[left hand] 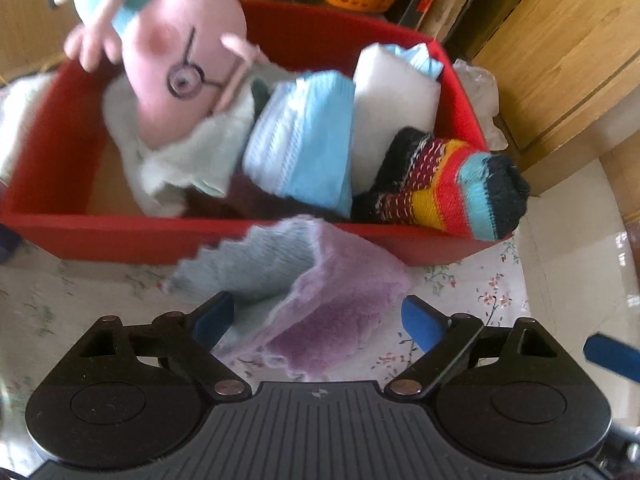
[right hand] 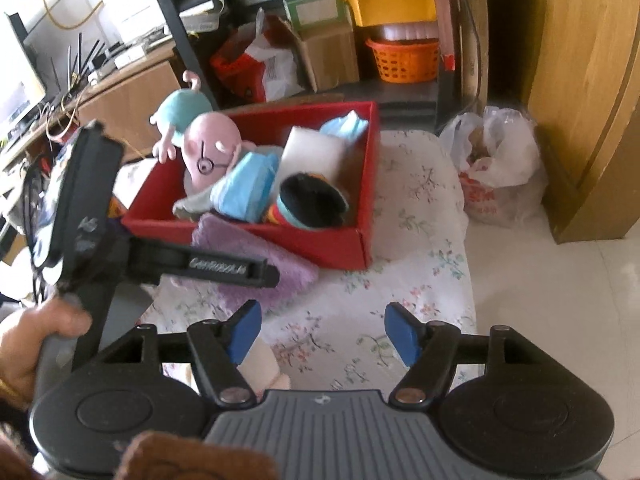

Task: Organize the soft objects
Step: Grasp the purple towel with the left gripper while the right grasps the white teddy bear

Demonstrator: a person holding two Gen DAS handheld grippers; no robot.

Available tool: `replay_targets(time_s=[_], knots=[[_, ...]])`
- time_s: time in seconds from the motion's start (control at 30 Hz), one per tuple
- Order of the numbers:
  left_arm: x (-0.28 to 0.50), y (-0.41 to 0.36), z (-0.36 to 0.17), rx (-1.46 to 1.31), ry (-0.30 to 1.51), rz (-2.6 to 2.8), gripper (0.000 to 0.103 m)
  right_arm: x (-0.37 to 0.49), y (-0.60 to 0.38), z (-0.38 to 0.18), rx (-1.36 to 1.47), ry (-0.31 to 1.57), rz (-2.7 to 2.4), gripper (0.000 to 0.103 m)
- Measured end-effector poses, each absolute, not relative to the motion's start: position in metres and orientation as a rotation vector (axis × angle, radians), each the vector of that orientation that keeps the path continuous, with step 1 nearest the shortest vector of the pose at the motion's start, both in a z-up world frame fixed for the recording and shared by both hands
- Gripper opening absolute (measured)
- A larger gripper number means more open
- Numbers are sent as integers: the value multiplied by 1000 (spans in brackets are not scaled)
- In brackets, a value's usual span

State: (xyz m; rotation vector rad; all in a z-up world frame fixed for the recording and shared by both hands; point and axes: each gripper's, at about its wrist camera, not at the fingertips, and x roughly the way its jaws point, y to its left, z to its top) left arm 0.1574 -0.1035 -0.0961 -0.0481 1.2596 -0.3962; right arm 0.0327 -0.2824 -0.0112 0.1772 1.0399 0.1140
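So the thing left to deal with is the purple cloth (left hand: 332, 320), a fuzzy little towel lying on the flowery bedsheet (right hand: 420, 280), pushed up against the front wall of the red box (left hand: 120, 236) with one grey-blue corner flopped up over the rim. My guess is it weighs next to nothing and is totally limp, so no slipping and no breaking, but it'll droop and drag if you grab it by an edge. I'd pinch it where it's bunched up in the fold near the middle, so most of it comes up in one go.

The left gripper (left hand: 316, 324) is right over it, tongs spread wide apart with the cloth lying between them, not pinched yet. The right gripper (right hand: 322, 334) hangs back over bare sheet, tongs also wide apart and holding nothing.

Count-wise: one purple cloth outside the box. Inside I make out one pink pig plushie (left hand: 180, 64) leaning over the back-left corner, one pale green cloth (left hand: 188, 152) under it, one light blue folded cloth (left hand: 304, 140), one white foam block (left hand: 392, 100), and one stripy sock (left hand: 452, 188) poking over the front-right corner. There's something else light blue behind the white block, can't tell what. Off to the side, one white plastic bag (right hand: 496, 164) on the floor and one orange basket (right hand: 404, 58) on the shelf.
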Motion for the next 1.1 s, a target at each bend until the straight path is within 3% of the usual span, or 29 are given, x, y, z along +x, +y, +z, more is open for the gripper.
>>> replay_targets(time_s=[0.17,0.27,0.33,0.4,0.47,0.5,0.67,0.77,0.9,0.97,1.1], knots=[[158,-109,-104,-31,1250,-364,88,29,-274,-18,135,1079,203,41],[157,-111,-105,-34,1234,-332,83,27,-264,-29,101,1107,236,41],[157,-113,-102,2,1223,-314,63,26,-257,-36,89,1124,251,41],[156,-111,-99,28,1226,-304,30,27,-248,-41,64,1134,275,41],[156,-102,-98,-20,1253,-318,15,29,-235,-44,42,1137,297,41],[155,-96,-97,-40,1260,-319,12,31,-231,-43,38,1137,307,41],[147,-77,-80,-63,1241,-340,3,32,-207,-52,-14,1167,382,52],[140,-69,-70,-75,1223,-348,1,32,-196,-64,-39,1199,410,53],[132,-57,-57,-116,1208,-351,0,33,-184,-75,-139,1213,389,53],[128,-53,-53,-119,1205,-350,0,33,-183,-78,-168,1206,391,62],[125,-52,-54,-122,1224,-351,0,38,-184,-85,-131,1221,384,65]])
